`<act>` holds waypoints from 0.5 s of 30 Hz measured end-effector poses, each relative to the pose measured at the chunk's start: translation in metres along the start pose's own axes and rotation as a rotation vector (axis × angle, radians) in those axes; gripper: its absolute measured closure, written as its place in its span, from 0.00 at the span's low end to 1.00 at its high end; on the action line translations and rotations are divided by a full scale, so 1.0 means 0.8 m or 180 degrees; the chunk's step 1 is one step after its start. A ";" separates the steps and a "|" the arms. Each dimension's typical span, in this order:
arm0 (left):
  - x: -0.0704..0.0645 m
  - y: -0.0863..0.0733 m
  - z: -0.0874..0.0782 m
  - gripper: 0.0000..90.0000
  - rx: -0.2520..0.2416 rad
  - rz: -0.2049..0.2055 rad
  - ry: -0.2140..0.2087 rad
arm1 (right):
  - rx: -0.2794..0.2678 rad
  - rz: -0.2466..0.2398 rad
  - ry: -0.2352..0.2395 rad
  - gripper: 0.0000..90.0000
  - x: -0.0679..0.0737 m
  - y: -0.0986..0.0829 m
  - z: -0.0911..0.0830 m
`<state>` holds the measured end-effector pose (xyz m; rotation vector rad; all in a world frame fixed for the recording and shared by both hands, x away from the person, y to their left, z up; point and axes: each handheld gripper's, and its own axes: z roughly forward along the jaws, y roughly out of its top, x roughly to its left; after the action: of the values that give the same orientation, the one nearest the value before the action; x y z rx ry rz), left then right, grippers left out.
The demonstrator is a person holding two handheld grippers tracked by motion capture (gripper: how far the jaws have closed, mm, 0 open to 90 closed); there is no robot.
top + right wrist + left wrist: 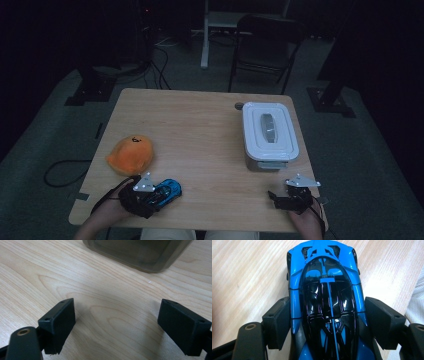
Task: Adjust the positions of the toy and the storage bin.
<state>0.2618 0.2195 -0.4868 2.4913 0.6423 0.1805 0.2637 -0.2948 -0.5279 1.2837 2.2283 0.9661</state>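
The blue toy car point(167, 191) sits on the wooden bench point(200, 130) near the near-left corner, w/ its far end pointing right and a bit away from the person. The left tool point(156, 194) is over it; in the left gripper view the car point(325, 302) lies lengthwise between the 2 black jaws, which stand on either side of its body. The left jaw touches the car's blue flank; the right jaw is just beside the other flank, and whether it presses on cannot be told. So the jaws are at a narrow setting, about the car's width, but a firm grip isn't certain (the car's wheels look to be on the bench).

Just beyond the car, to the far left, lies an orange plush toy point(131, 154), close to the left edge and apart from the car.

The right tool point(276, 196) rests low at the near-right part of the bench, jaws spread wide w/ nothing between them but bare wood. Just beyond it stands a white lidded container point(269, 134), lid on, near the right edge; its grey lower wall point(140, 252) shows in the right gripper view, apart from the jaws.
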 end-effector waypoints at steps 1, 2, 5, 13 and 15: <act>0.001 -0.006 -0.002 0.30 0.0014 0.0013 -0.0009 | 0.0000 0.0001 0.0000 0.16 0.000 0.000 0.000; 0.001 -0.006 -0.002 0.30 0.0014 0.0013 -0.0009 | 0.0000 0.0000 0.0000 0.16 0.000 0.000 0.000; 0.002 -0.014 -0.004 0.30 0.0056 0.0016 -0.0038 | 0.0000 0.0001 -0.0002 0.16 0.000 0.000 0.000; 0.011 -0.027 -0.005 0.29 0.0077 0.0020 -0.0100 | 0.0001 0.0003 -0.0003 0.16 0.000 0.000 0.000; 0.014 -0.030 -0.004 0.29 0.0028 0.0021 -0.0141 | 0.0001 0.0003 -0.0003 0.16 0.000 0.000 0.000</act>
<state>0.2607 0.2439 -0.4975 2.4988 0.6179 0.1249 0.2637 -0.2949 -0.5279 1.2855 2.2274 0.9652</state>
